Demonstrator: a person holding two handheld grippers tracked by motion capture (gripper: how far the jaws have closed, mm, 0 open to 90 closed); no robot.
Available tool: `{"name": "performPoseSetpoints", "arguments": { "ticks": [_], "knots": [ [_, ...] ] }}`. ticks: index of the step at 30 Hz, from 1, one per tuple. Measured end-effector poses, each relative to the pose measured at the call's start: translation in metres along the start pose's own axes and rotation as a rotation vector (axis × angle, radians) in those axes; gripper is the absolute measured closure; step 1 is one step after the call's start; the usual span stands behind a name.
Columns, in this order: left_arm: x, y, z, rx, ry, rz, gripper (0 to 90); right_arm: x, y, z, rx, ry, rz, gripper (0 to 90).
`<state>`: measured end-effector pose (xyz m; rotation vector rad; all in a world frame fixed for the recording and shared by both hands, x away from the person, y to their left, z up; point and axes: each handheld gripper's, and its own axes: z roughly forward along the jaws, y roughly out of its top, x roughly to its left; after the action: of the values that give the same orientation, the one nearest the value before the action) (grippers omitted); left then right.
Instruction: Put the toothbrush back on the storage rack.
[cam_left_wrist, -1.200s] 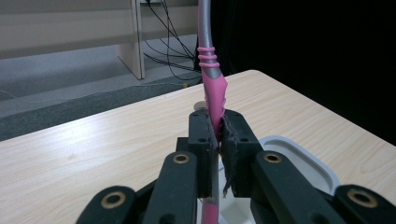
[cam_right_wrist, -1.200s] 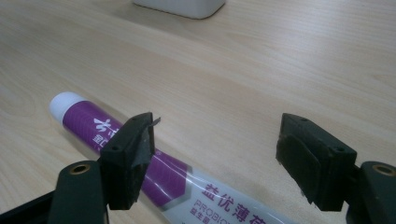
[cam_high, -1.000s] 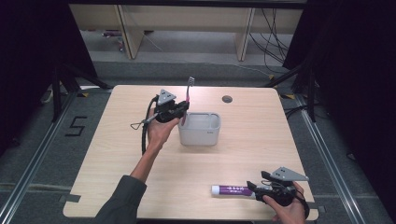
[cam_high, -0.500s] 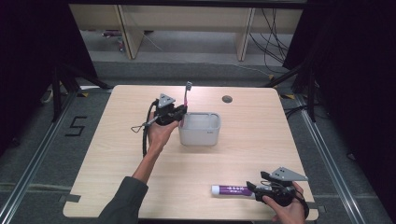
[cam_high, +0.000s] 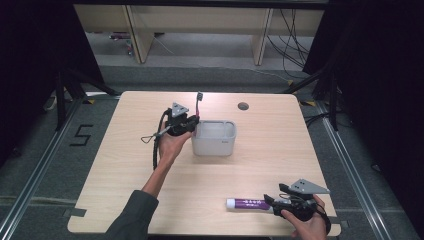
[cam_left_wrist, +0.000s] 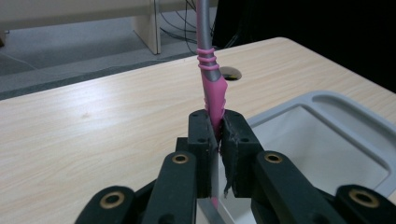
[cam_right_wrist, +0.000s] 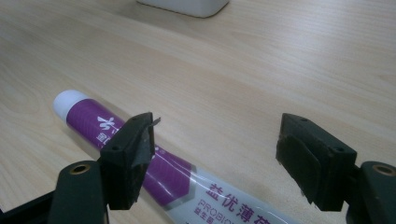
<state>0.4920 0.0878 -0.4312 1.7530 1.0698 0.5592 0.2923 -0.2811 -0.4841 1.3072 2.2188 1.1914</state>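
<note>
So the room's mostly dark, grey floor, pale wooden shelving legs and a mess of cables at the back. In the middle sits a light wood table (cam_high: 150, 200) with a round cable hole (cam_high: 243, 106) near the far edge. On it there's a white plastic tub (cam_high: 214, 145), roughly centre. The left gripper (cam_high: 192, 121) is right beside the tub's left rim, jaws clamped on the pink handle of a toothbrush (cam_left_wrist: 212, 88) standing upright. Near the front edge lies a purple toothpaste tube (cam_high: 248, 204), and the right gripper (cam_right_wrist: 217, 149) is just over it, jaws wide apart, not squeezing anything.
</note>
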Motion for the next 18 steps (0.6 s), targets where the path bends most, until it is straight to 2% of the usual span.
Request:
{"name": "performPoseSetpoints", "arguments": {
  "ticks": [1, 2, 7, 8, 10, 11, 18],
  "knots": [
    [0.000, 0.000, 0.000, 0.000, 0.000, 0.000, 82.0, 0.000, 0.000, 0.000, 0.000, 0.000, 0.000, 28.5],
    [0.000, -0.001, 0.000, 0.001, 0.001, -0.003, 82.0, -0.002, 0.000, 0.000, -0.012, -0.010, -0.038, 28.5],
    [0.001, -0.002, 0.000, 0.006, 0.007, 0.005, 81.7, -0.003, 0.000, 0.000, -0.009, -0.010, -0.036, 28.5],
    [0.002, -0.002, -0.001, 0.008, 0.008, 0.007, 81.1, 0.000, 0.000, 0.000, 0.006, 0.003, 0.010, 28.5],
    [0.002, -0.002, -0.002, 0.010, 0.010, 0.012, 80.4, 0.000, 0.000, 0.000, 0.005, 0.002, 0.008, 28.5],
    [0.002, -0.002, -0.003, 0.005, 0.010, 0.010, 79.1, -0.002, 0.001, 0.000, -0.011, -0.010, -0.036, 28.5],
    [0.002, -0.001, -0.011, 0.005, 0.020, 0.015, 68.4, -0.003, 0.000, 0.000, -0.009, -0.011, -0.036, 28.5]
  ]
}}
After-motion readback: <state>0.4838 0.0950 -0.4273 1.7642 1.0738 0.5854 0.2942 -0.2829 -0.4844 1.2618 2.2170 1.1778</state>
